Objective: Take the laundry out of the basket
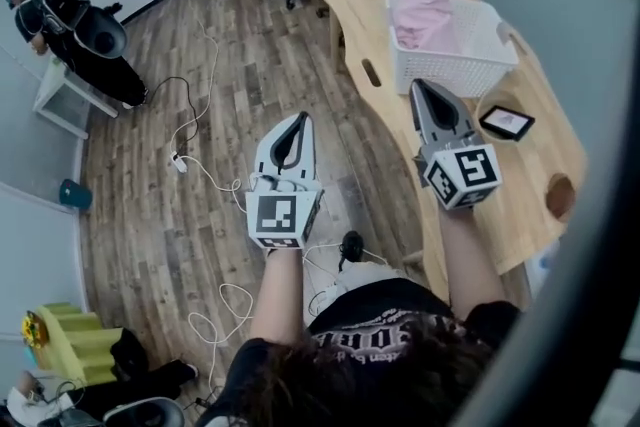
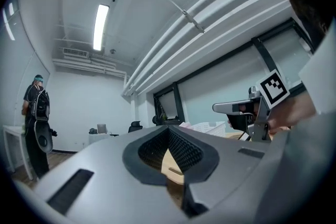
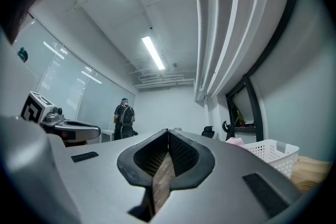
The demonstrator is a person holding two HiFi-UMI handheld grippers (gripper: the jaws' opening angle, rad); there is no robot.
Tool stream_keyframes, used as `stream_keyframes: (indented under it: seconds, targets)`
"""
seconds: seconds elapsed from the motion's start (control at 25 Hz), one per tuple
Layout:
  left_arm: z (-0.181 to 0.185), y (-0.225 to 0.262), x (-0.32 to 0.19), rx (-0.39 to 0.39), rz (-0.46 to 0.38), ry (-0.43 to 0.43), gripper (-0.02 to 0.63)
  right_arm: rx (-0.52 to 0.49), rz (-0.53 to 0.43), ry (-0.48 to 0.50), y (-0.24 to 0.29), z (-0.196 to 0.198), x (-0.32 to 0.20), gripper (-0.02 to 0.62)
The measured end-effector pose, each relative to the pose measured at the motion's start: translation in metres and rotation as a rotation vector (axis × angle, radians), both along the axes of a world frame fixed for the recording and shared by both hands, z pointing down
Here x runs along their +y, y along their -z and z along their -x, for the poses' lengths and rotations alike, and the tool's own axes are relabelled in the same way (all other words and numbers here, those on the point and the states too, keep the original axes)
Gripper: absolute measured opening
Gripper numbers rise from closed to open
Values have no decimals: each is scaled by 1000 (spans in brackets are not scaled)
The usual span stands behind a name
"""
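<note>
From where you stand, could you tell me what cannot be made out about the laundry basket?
Head view: laundry piece count; the basket wall hides lower layers.
Right gripper view: the right gripper hides the basket's lower part.
Head view: dark thing beside the basket, too small to name.

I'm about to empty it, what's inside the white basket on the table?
Pink laundry is heaped at one end of the white basket; whatever lies under it is covered.
</note>
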State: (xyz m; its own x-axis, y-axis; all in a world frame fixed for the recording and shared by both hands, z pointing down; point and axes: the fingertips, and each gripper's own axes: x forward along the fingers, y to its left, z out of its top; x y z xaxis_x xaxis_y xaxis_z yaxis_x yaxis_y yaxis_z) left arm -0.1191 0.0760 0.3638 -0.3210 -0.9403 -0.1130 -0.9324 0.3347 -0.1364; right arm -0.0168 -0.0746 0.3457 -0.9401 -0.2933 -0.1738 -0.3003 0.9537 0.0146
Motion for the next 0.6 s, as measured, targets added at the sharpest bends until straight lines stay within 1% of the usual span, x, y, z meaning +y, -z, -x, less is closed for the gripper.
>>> stream_keyframes:
  seconds: [0.08, 0.28, 0.44, 0.6]
  targets:
    - [21, 4, -21, -18, 10, -30, -3, 0, -1, -26, 3, 19, -17, 28]
    - [60, 10, -82, -7, -7, -116, -3, 4, 0, -106, 2, 46, -62, 28]
    - [77, 11, -117, 9, -14, -185, -3, 18, 2, -174, 2, 52, -85, 28]
    - [87, 5, -140, 51, -19, -216, -3, 19, 15, -221, 3, 49, -100, 28]
